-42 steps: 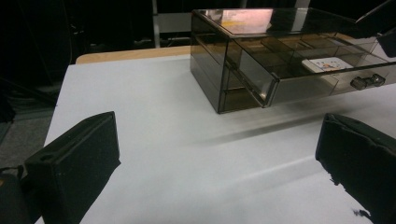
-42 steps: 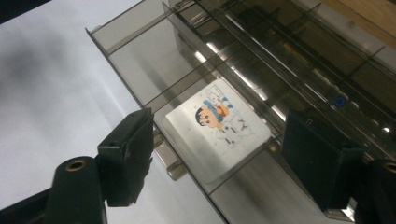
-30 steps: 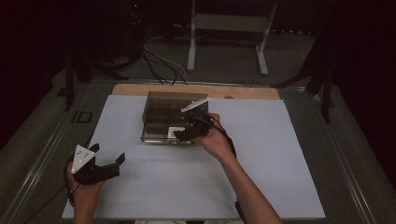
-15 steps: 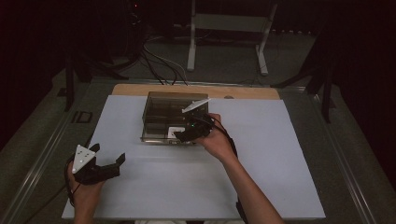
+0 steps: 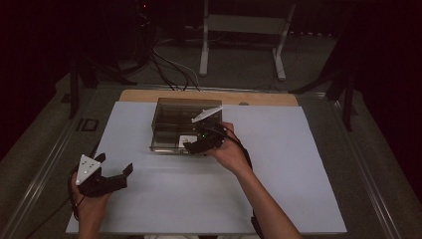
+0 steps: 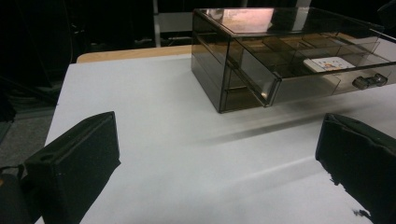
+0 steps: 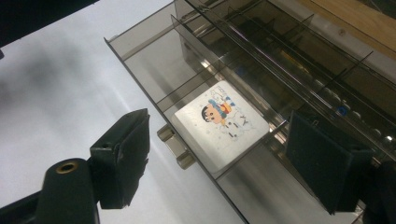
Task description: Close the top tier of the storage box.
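A white square card printed with a cartoon figure (image 7: pixel 219 123) lies flat in a front compartment of the pulled-out drawer (image 7: pixel 154 79) of a smoky transparent organiser box (image 5: pixel 179 117); the card (image 6: pixel 330 64) rests just behind the drawer's front wall, directly behind the small metal handle (image 7: pixel 176 148) fixed to that wall. The right gripper (image 5: pixel 201 144) hovers over this same end of the drawer, its jaws standing well apart with one on the outer side of the front wall and the other above the compartment dividers; the pads touch neither card nor drawer, and nothing is held between them. Judged from this arrangement, the drawer has been opened and the card sits inside it, so the work appears to be near its midpoint: either the card remains to be lifted out, or it has been deposited and the drawer remains to be pushed shut; the pictures do not settle which. Further compartments of the drawer toward the box body appear empty or hold items too dim to identify. The box stands on a white sheet (image 5: pixel 278 164) covering the table, toward its far edge, where a strip of bare wood (image 5: pixel 259 97) shows. Well apart from the box, near the front left corner of the sheet, the left gripper (image 5: pixel 112 174) rests idle with its jaws wide open and empty.
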A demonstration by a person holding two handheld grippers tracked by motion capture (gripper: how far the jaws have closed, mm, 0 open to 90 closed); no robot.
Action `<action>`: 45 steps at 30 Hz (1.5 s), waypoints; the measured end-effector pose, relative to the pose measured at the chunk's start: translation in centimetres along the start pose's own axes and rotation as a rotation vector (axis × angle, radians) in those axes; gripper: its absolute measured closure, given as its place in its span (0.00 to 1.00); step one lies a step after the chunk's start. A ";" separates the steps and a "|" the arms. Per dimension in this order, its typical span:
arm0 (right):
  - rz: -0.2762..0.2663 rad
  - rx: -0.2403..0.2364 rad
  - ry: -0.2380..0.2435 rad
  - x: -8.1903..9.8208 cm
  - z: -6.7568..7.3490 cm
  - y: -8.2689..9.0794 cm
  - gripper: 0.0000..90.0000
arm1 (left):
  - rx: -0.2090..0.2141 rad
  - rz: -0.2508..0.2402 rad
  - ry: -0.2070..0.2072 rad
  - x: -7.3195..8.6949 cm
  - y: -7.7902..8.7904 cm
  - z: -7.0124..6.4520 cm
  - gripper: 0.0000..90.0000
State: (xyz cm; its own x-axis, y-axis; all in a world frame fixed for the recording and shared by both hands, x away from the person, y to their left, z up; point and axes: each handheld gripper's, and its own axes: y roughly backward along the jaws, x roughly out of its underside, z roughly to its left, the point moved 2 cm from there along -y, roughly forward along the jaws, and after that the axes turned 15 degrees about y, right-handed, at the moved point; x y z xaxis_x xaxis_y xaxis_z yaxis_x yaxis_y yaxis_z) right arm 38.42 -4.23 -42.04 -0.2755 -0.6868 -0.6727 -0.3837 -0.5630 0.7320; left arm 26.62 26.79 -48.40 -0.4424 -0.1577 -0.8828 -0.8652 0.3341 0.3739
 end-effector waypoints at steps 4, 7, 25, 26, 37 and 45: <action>0.002 -0.011 -0.003 0.0 0.1 0.0 0.29 | 0.002 0.003 -0.004 0.0 0.0 -0.1 0.01; -0.006 -0.018 -0.004 0.1 0.3 0.2 0.38 | 0.002 0.001 -0.003 0.0 0.0 -0.1 0.01; -0.001 -0.031 0.101 0.8 2.1 0.1 1.00 | 0.000 0.002 -0.003 0.0 0.0 -0.1 0.01; 0.000 -0.033 0.104 0.9 2.1 0.0 1.00 | 0.000 0.002 -0.003 0.0 0.0 -0.1 0.01; 0.020 -0.041 0.117 1.7 2.4 -0.6 1.00 | 0.002 0.004 -0.004 0.1 0.0 -0.1 0.01; 0.056 -0.021 0.136 2.0 2.5 -1.5 1.00 | 0.002 0.004 -0.003 0.1 0.0 -0.1 0.01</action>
State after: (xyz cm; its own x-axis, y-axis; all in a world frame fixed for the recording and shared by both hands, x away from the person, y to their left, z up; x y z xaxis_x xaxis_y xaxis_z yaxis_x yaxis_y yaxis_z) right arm 36.20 -3.61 -44.77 -0.1734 -0.7726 -0.6108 -0.3526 -0.5304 0.7710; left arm 26.58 26.70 -48.44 -0.4449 -0.1533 -0.8824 -0.8631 0.3363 0.3767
